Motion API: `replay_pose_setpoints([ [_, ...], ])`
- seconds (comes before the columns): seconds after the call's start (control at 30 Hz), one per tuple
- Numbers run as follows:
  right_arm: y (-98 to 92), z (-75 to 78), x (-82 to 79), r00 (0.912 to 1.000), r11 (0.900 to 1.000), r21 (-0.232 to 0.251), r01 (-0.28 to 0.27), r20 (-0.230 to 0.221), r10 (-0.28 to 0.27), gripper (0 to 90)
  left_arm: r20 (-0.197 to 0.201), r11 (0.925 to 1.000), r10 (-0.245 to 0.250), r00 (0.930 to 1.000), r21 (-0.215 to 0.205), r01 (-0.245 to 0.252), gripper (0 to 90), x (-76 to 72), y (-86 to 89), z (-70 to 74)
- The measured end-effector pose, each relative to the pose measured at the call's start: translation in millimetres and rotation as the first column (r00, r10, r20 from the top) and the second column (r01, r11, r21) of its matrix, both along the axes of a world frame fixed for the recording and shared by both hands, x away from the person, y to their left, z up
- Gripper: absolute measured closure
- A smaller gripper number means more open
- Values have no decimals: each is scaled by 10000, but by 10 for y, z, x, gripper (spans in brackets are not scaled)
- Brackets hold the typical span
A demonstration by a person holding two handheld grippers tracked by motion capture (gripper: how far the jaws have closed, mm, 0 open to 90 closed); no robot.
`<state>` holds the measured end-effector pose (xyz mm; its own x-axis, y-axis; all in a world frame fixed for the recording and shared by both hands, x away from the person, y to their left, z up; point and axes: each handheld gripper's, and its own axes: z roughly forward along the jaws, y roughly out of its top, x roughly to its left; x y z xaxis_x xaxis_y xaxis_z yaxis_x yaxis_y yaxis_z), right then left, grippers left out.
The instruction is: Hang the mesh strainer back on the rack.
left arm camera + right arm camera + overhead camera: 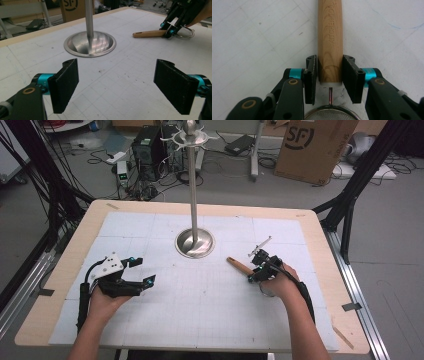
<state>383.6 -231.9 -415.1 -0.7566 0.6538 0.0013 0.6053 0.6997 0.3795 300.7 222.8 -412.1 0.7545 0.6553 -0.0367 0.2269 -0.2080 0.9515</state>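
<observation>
Right claw (329, 77) clamps wooden strainer handle (330, 40); left claw (120, 87) open.

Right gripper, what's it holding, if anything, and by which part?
The right gripper is shut on a small strainer's wooden handle, at the end nearest the mesh bowl. The left gripper is open, holding nothing.

Both claws black – ribbed pads (65, 82), cyan collars, brass pivot screws. Left claw (140, 271) carries a white dotted three-cornered plate; right claw (256, 270) trails black cable.
</observation>
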Motion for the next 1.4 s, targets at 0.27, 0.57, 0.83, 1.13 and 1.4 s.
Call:
replay_pose_setpoints([
  [0.27,75,24,51,9992,9982,-576,190,-348,-211,669,-11,10000,-37,10000,74,37,208,2,-13,-7],
  [0.57,71,31,20,9988,9982,-413,427,-201,-435,686,-2,10000,27,10000,38,-27,207,2,9,1],
  [0.83,51,171,-47,9978,9965,609,573,304,-592,686,-16,10000,28,10000,-23,-28,208,5,18,2],
  [1.13,-13,425,-147,9891,9715,2312,516,1228,-817,685,6,10000,12,10000,-55,-12,208,-1,22,11],
  [1.4,-61,580,-179,9779,9410,3378,175,1905,-866,685,20,10000,-19,10000,-89,20,208,-1,25,14],
])
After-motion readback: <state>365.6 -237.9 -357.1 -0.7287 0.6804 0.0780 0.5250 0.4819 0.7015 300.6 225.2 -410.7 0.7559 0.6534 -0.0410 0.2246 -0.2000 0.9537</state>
